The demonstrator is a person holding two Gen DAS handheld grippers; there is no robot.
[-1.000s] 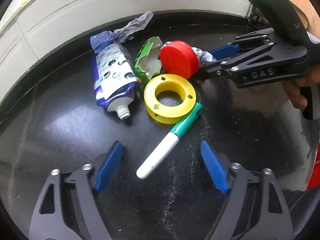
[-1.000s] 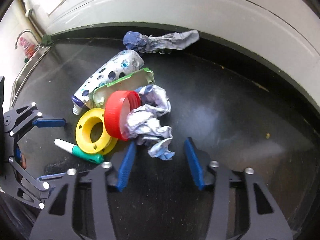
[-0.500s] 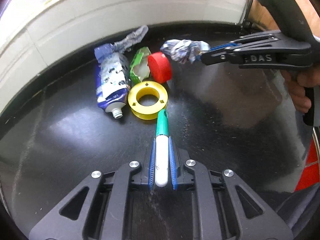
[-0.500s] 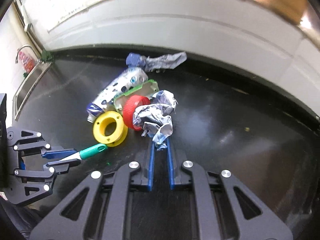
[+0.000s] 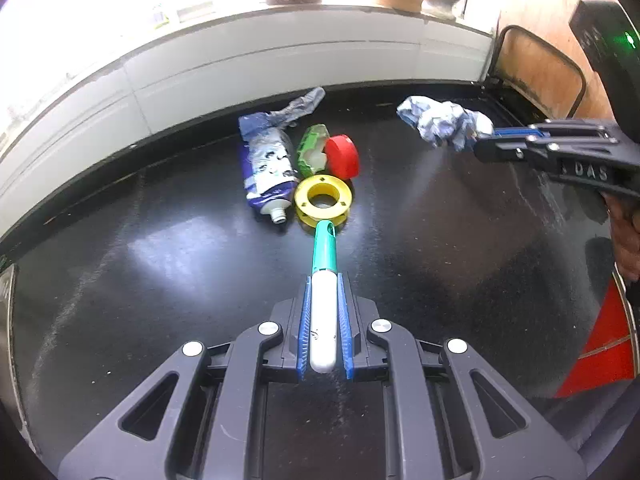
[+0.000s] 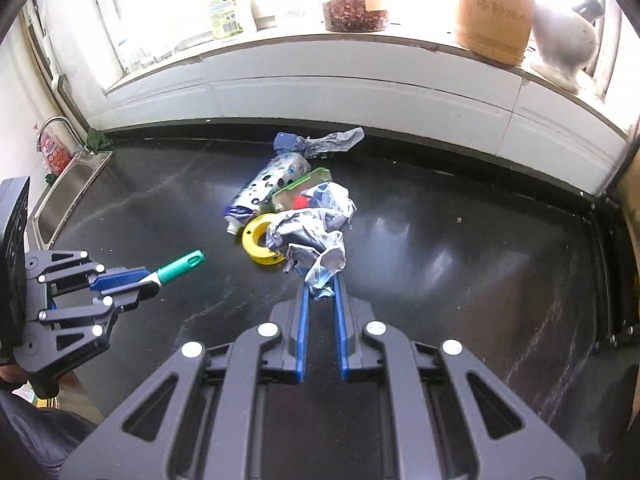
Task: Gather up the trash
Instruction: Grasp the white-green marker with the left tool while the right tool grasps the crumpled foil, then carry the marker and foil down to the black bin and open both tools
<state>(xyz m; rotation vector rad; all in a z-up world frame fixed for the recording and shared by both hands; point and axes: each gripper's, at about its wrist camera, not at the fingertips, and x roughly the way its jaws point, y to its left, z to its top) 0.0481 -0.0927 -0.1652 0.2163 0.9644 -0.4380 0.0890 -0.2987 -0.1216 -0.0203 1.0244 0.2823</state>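
White-barrelled with a teal cap, the marker sits clamped between your left gripper's blue fingers, cap end pointing forward, lifted clear of the black worktop. Your right gripper has its fingers pinched on the tail of a crumpled wrapper, silvery white with blue print, which hangs above the worktop; from the left wrist view it shows as a wad off to the right of the pile.

The rest of the trash lies in a tight cluster near the back edge of the worktop. A squashed tube, white and blue with dark spots, has its open neck facing you. Just beside it lie a green tray on its edge, a red cap leaning on that tray, and a yellow ring lying flat in front of them. A twisted blue-grey wrapper rests behind the tube, near the white tiled wall.
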